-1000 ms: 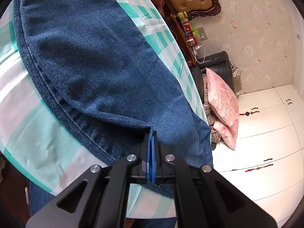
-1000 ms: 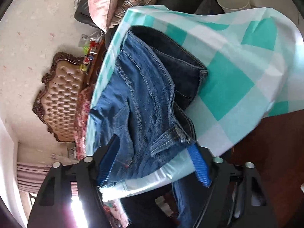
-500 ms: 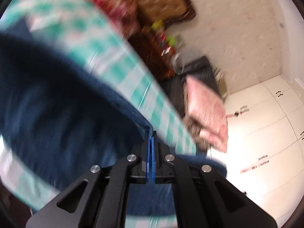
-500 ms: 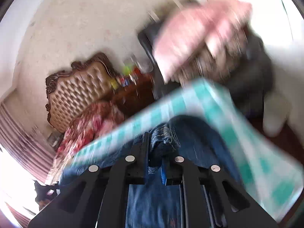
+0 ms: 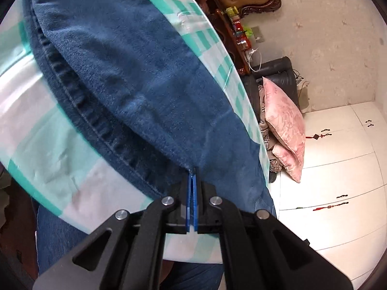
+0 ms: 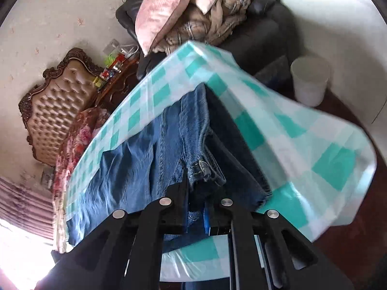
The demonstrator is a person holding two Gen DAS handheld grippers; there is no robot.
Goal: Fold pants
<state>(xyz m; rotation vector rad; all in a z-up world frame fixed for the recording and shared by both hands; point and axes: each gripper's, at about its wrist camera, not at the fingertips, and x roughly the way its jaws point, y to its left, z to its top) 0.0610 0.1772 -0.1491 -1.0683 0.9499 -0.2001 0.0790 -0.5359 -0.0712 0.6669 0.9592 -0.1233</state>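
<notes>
Dark blue jeans [image 5: 135, 77] lie on a table under a teal-and-white checked cloth [image 5: 48, 149]. My left gripper [image 5: 192, 176] is shut on a thin fold of the denim at the near table edge, and the leg stretches away from it with a stitched seam on its left. In the right wrist view the jeans [image 6: 145, 149] are lifted and bunched. My right gripper [image 6: 197, 186] is shut on the waistband [image 6: 202, 166] near a belt loop. The checked cloth [image 6: 290, 133] billows up to the right of it.
Pink pillows [image 5: 283, 125] are piled on a dark armchair [image 6: 254, 31] beyond the table. A white bucket [image 6: 309, 82] stands on the floor at the right. White cabinets [image 5: 338, 169], a tufted headboard [image 6: 53, 104] and a cluttered wooden sideboard [image 5: 237, 31] line the walls.
The right gripper, open around the waistband corner a second ago, has shut on it and raised it off the table. The left gripper kept its hold, swinging away and back.
</notes>
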